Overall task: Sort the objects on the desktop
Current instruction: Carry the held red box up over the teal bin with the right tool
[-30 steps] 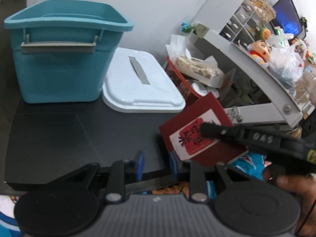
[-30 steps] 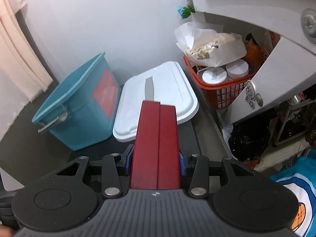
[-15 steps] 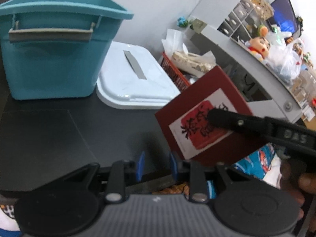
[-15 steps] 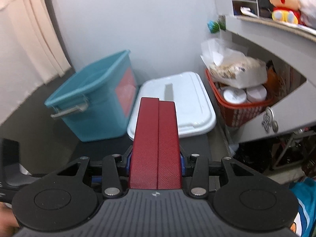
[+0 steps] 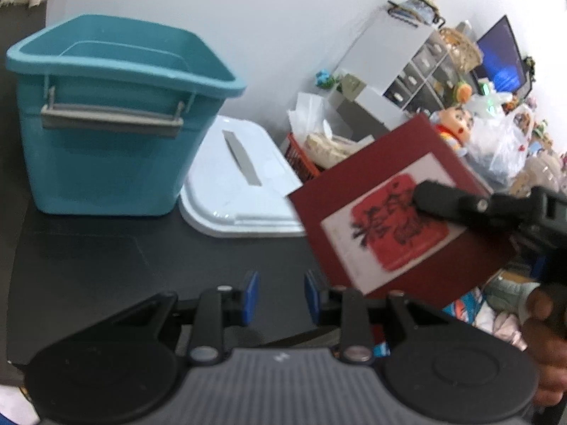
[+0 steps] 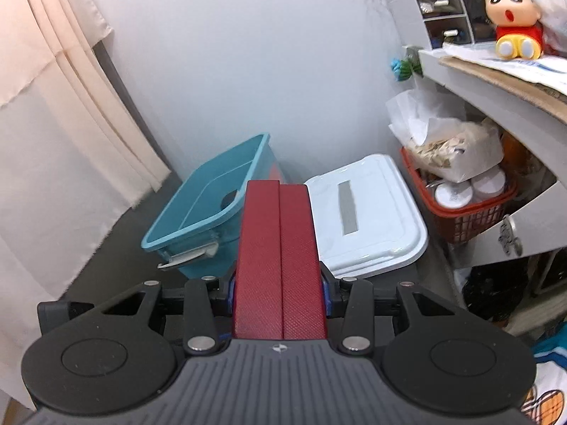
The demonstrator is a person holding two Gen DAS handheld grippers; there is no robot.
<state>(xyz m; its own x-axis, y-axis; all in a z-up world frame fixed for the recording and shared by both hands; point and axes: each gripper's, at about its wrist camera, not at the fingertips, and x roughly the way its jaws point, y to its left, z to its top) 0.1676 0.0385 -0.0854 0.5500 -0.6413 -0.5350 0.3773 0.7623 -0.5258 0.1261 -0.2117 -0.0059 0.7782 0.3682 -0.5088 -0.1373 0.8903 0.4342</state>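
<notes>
My right gripper (image 6: pixel 279 292) is shut on a dark red box (image 6: pixel 278 258) with a white and red label (image 5: pixel 386 228) and holds it in the air, right of and above the black table (image 5: pixel 88 258). In the left wrist view the right gripper's black finger (image 5: pixel 457 203) lies across the box's label. An open teal bin (image 5: pixel 106 120) stands at the table's back left; it also shows in the right wrist view (image 6: pixel 209 205). My left gripper (image 5: pixel 280 299) is open and empty, low over the table's front edge.
A white lid (image 5: pixel 237 184) with a grey strip lies right of the bin. A red basket (image 6: pixel 460 209) with bags and jars sits under a grey shelf (image 6: pixel 496 95) at the right. A doll (image 6: pixel 514 14) sits on the shelf. Curtains (image 6: pixel 53 124) hang left.
My right gripper has lifted the red box higher and toward the teal bin. The left gripper has stayed open and shifted slightly.
</notes>
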